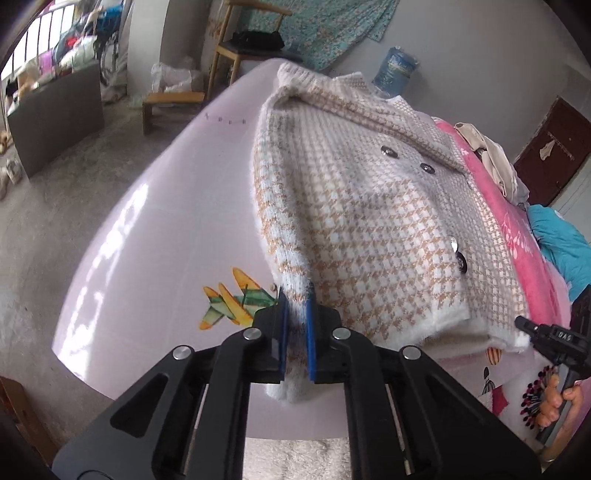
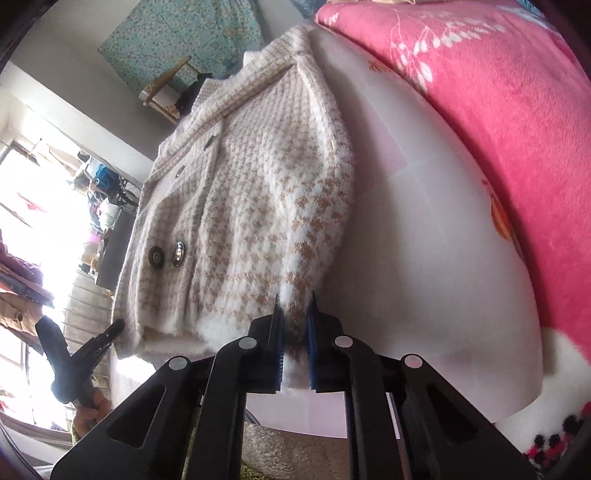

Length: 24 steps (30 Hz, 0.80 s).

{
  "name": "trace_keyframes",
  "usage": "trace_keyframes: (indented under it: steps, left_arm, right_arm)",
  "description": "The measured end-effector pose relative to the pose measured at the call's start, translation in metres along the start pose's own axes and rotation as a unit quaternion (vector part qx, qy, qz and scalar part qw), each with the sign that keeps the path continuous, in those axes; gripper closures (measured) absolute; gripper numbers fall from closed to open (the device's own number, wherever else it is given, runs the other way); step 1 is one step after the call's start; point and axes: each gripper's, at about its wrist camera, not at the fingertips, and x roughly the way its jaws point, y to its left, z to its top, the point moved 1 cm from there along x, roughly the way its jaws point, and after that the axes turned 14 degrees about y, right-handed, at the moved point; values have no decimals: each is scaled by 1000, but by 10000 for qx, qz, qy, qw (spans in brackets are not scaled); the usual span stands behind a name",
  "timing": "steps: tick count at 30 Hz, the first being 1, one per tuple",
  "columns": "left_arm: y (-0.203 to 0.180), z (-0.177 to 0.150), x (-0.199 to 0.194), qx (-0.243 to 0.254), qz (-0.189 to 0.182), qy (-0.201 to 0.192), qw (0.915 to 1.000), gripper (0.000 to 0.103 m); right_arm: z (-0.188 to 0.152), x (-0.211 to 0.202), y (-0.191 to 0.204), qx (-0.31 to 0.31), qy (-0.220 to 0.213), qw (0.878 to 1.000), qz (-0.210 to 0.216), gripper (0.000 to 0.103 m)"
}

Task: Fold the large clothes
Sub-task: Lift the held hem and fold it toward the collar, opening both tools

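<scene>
Bedroom, cluttered: grey floor, chair (image 1: 236,44) at the far wall, patterned cloth (image 1: 325,26) hung behind it.

Item 1. Sheet (image 1: 166,206), pale lilac, smooth, printed with small cartoon motifs; it covers the bed we work on. Pink blanket (image 2: 480,110), fleecy, lies along one side.

Item 2. Coat (image 1: 351,206), the thing to fold. It lies flat on the sheet, front up, collar at the far end, hem towards us. Knit, fuzzy, cream and tan houndstooth, white fluffy trim at hem and cuffs, dark round buttons (image 1: 460,260) in pairs. We judge it soft, limp and fairly bulky; it should drape and sag when lifted, not slip. The thick pile gives a good bite. Best holds, in our view: the two cuffs or hem corners, well apart, so the panel stays taut.

Item 3. Left gripper (image 1: 295,317), black with blue pads, pinched onto the near cuff of one sleeve.

Item 4. Right gripper (image 2: 295,325), same make, pinched onto the other sleeve's cuff at the coat's opposite edge.
</scene>
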Motion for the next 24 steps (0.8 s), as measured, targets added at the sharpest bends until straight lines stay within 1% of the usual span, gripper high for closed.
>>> trace_keyframes:
  steps: [3,5,8,10,12,13,16,18,19,21,22,24]
  left_arm:
    - [-8,3,-40,221,135,-514,9983,97]
    - [-12,4,-64,360,96,-733,9966,97]
    - [-17,2,-86,536,19,-795,9954,97]
    - [-18,-3,-97,648,1,-784,9948,97]
    - [-14,-13,-109,708,-10,-693,9951,97]
    - [-10,-20,-115,675,-86,-582,9960,97]
    - [5,-47,-126,420,-342,-214,9983,97]
    - [14,-63,-112,210,-417,152,9988,97]
    - [17,-69,-100,133,-397,321,9986,97]
    - [26,-74,-74,-84,-430,624,9971,97]
    - [30,-73,-68,-193,-511,679,9962,97]
    - [33,-62,-71,-223,-719,572,9955,97]
  right_arm:
    - [4,-36,17,-256,-489,9984,131,94]
    - [6,-57,29,-436,-733,9963,138,95]
    - [6,-83,40,-606,-986,9932,144,95]
    - [0,-97,38,-605,-994,9929,255,95]
    - [-11,-106,35,-536,-844,9945,315,95]
    - [-20,-111,31,-498,-749,9954,338,95]
    - [-53,-114,11,-224,-412,9983,353,95]
    - [-69,-97,-5,77,-60,9996,270,95]
    - [-74,-82,-15,274,142,9992,256,94]
    - [-78,-60,-32,684,414,9963,302,94]
    - [-76,-56,-35,794,416,9954,325,94]
    - [-64,-63,-30,725,182,9961,462,94]
